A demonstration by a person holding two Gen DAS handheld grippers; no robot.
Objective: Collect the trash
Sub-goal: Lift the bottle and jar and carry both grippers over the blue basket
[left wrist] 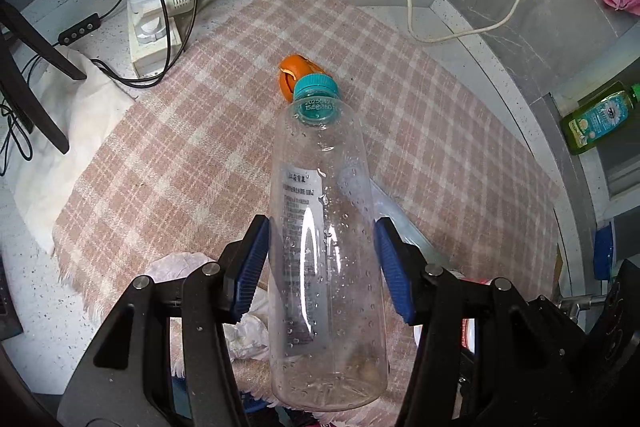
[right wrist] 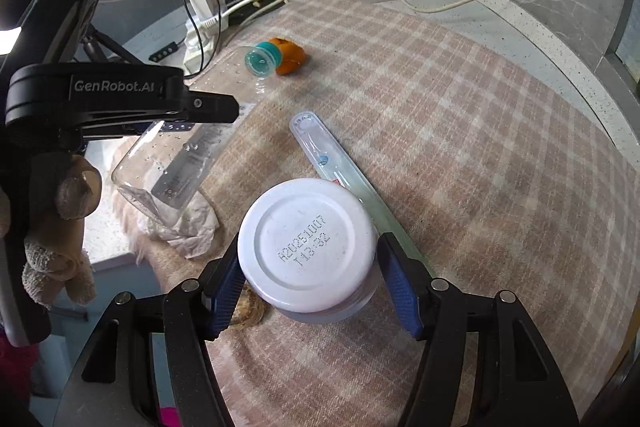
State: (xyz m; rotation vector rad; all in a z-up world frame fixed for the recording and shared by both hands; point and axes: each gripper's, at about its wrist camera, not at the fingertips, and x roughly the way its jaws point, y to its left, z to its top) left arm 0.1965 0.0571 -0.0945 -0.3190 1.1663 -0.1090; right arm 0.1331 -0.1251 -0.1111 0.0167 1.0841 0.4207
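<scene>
Gripping a clear plastic water bottle by its body, the left gripper holds it lifted above a pink-and-cream checked cloth, both blue pads pressed to the bottle's sides and its teal cap pointing away from the fingers. Just beyond that cap an orange peel lies on the cloth, and a crumpled tissue sits below the bottle, near the left finger. Farther ahead to the left, a white power strip with a plugged-in charger rests on the speckled counter.

The right gripper clasps a small jar by its body, the white lid with a printed date code facing the camera and the blue pads against either side. Ahead of the right gripper, touching or just behind the jar, a clear wrapper holding a toothbrush lies on the cloth. To its left the other gripper appears with the bottle tilted, a gloved hand below it.
</scene>
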